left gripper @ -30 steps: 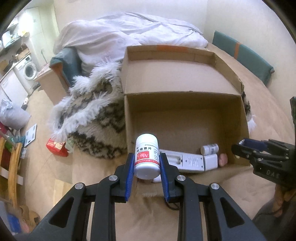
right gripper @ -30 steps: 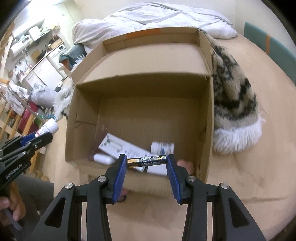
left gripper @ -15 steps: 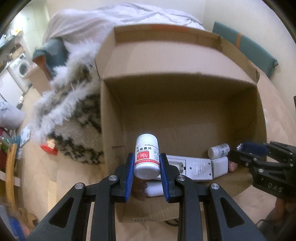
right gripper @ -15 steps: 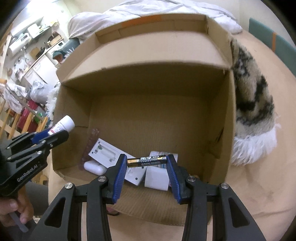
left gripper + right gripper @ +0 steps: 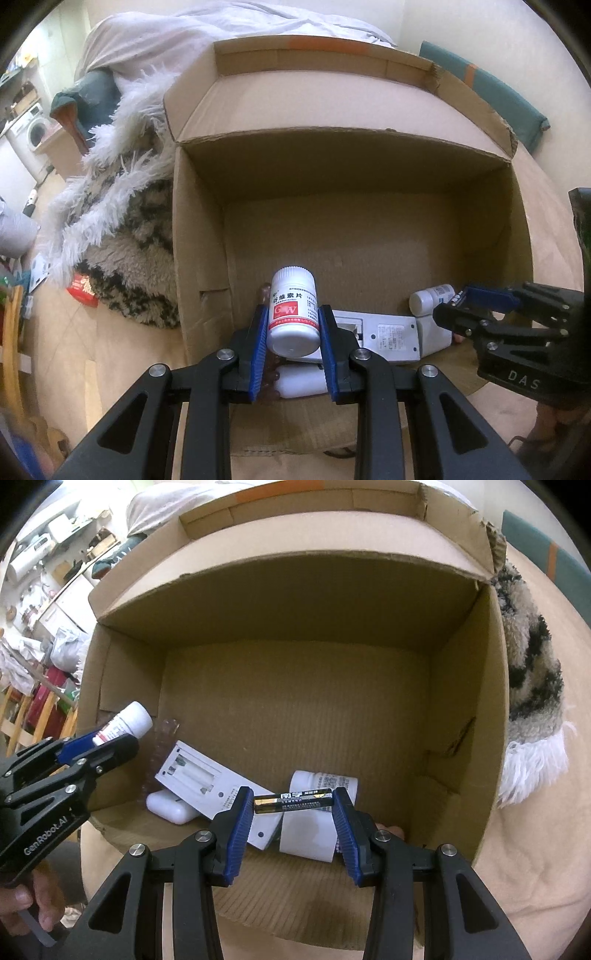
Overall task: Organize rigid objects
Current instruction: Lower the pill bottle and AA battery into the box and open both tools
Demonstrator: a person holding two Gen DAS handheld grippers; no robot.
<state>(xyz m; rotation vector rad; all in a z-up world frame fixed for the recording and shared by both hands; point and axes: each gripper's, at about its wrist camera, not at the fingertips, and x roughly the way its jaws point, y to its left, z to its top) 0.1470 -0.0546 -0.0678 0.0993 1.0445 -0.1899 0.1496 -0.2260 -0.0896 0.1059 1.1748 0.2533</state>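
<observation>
The left gripper pinches a white pill bottle with a red label between its blue pads, cap pointing away, just inside the near left corner of the open cardboard box. The right gripper clamps a black and gold battery end to end, crosswise above the box's near edge. Below them on the box floor lie a flat white device with an open battery slot, a small white case, a lying white bottle and a white block. A shaggy patterned throw lies beside the box.
</observation>
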